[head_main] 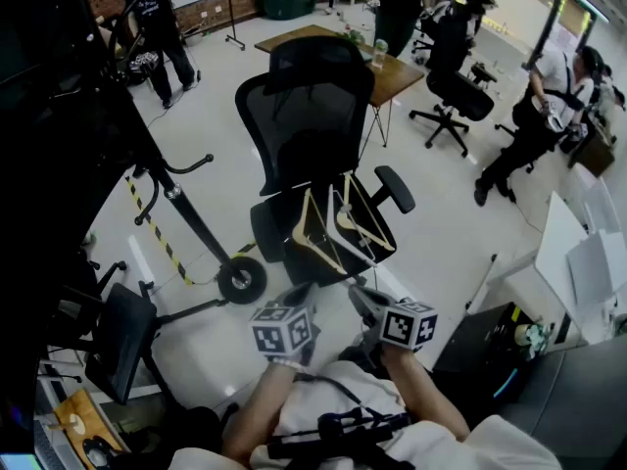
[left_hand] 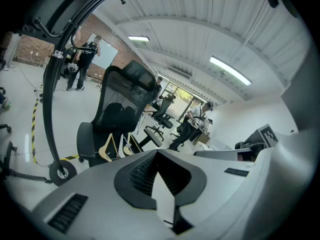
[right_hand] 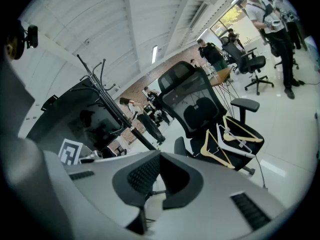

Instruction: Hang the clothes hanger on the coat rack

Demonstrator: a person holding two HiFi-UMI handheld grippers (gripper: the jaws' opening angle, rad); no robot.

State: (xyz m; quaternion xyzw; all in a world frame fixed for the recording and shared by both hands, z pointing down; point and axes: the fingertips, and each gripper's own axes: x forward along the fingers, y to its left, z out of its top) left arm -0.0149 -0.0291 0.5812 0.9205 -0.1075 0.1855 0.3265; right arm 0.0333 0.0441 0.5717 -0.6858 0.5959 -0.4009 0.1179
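Several clothes hangers lie on the seat of a black office chair [head_main: 313, 116]: a wooden hanger [head_main: 315, 231], a white hanger [head_main: 345, 215] and another wooden one [head_main: 370, 218]. They also show as the wooden hanger [right_hand: 218, 147] and white hanger [right_hand: 236, 139] in the right gripper view, and small as the hangers [left_hand: 114, 146] in the left gripper view. The black coat rack [head_main: 188, 211] leans at the left, its wheeled foot [head_main: 242, 280] on the floor. My left gripper [head_main: 299, 295] and right gripper [head_main: 364, 299] hover side by side short of the chair, both shut and empty.
A wooden table [head_main: 397, 71] stands behind the chair. People and more office chairs [head_main: 453, 91] fill the far right. Yellow-black tape [head_main: 157, 233] runs across the floor by the rack. Another black chair [head_main: 118, 339] is at lower left, a desk [head_main: 578, 262] at right.
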